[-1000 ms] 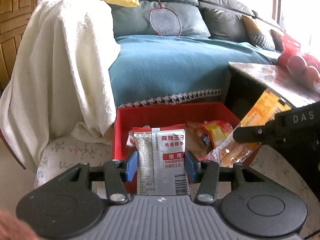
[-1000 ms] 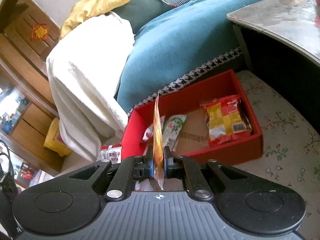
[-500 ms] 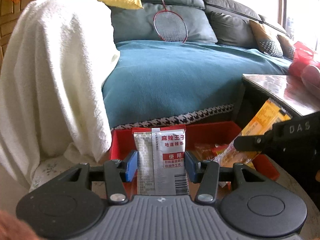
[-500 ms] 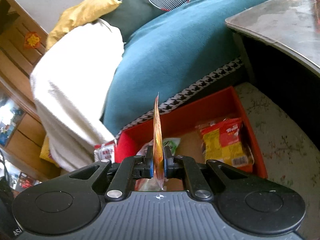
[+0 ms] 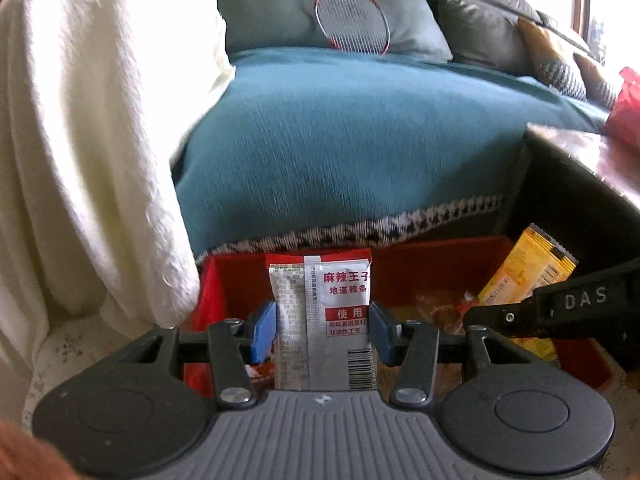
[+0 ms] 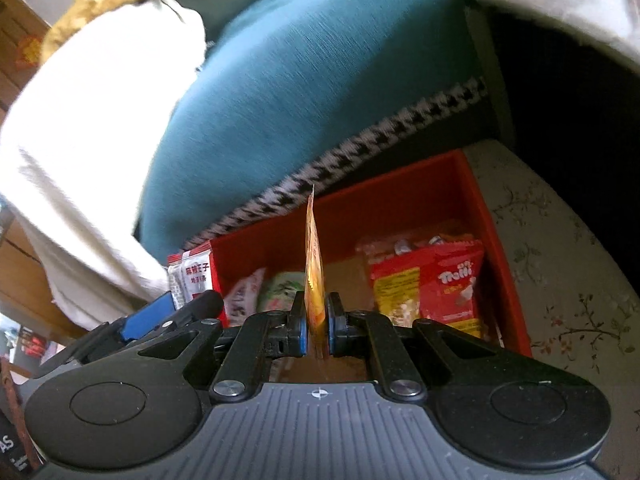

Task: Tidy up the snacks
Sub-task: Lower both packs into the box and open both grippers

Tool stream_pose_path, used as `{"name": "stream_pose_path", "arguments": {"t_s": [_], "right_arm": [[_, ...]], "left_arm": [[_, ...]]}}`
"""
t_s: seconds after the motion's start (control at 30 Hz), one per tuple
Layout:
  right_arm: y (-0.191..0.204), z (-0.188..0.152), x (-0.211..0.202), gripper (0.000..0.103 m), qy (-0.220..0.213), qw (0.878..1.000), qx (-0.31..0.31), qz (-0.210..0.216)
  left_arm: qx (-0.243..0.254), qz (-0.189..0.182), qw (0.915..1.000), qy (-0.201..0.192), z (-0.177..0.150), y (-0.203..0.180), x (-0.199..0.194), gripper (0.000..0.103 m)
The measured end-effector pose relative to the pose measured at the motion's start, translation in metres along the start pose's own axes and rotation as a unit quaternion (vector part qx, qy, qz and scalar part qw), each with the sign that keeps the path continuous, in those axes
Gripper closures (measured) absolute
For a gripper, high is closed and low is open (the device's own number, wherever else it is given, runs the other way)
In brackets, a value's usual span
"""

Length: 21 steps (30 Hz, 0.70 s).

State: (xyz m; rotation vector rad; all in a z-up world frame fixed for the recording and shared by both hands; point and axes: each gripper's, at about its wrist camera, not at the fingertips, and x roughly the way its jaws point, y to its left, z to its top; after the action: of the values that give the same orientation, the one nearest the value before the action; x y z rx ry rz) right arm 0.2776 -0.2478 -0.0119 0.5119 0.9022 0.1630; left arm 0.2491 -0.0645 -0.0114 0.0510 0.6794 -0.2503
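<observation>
My left gripper [image 5: 323,330] is shut on a silver and red snack packet [image 5: 320,320], held upright over the left end of the red box [image 5: 420,264]. My right gripper [image 6: 318,330] is shut on a thin orange-yellow snack packet [image 6: 314,264], seen edge-on above the red box [image 6: 400,196]. That same yellow packet [image 5: 520,280] shows at the right of the left wrist view, with the right gripper's black finger across it. Inside the box lie a red and yellow snack bag [image 6: 432,284] and a green and white packet [image 6: 280,288].
The box sits on a floral cushioned stool [image 6: 560,264] in front of a sofa with a teal cover [image 5: 360,140]. A white blanket [image 5: 88,140] hangs at the left. A dark table with a marble top [image 5: 584,152] stands at the right. A badminton racket [image 5: 352,20] leans on the sofa back.
Both grippers have moved closer to the red box and lower, each still holding its packet. The box now looms larger under them.
</observation>
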Motion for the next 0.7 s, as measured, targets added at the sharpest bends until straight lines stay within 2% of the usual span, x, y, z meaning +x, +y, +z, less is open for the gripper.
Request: {"name": "stream_pose_path", "arguments": {"t_s": [0.23,0.33,0.4,0.53,0.7], "right_arm": [[0.008,0.003,0.025,0.084,0.026,0.999,-0.018,-0.018],[0.012,0.004,0.034,0.074,0.031,0.999,-0.018,-0.025],[0.015,0.004,0.039,0.072,0.026,0.999,-0.021,-0.026],[0.012,0.005,0.042,0.073,0.026,0.999,-0.009,-0.027],[0.011,0.01,0.029,0.083,0.036,0.999,-0.015,-0.017]], "left_arm": [[0.006,0.001,0.9999,0.016,-0.006,-0.004,0.007,0.06],[0.005,0.005,0.9998,0.019,-0.007,-0.004,0.01,0.06],[0.004,0.006,0.9997,0.023,-0.008,-0.003,0.012,0.06],[-0.001,0.007,0.9996,0.028,-0.007,0.0,0.014,0.06],[-0.004,0.0,0.9996,0.027,-0.004,0.001,0.012,0.059]]}}
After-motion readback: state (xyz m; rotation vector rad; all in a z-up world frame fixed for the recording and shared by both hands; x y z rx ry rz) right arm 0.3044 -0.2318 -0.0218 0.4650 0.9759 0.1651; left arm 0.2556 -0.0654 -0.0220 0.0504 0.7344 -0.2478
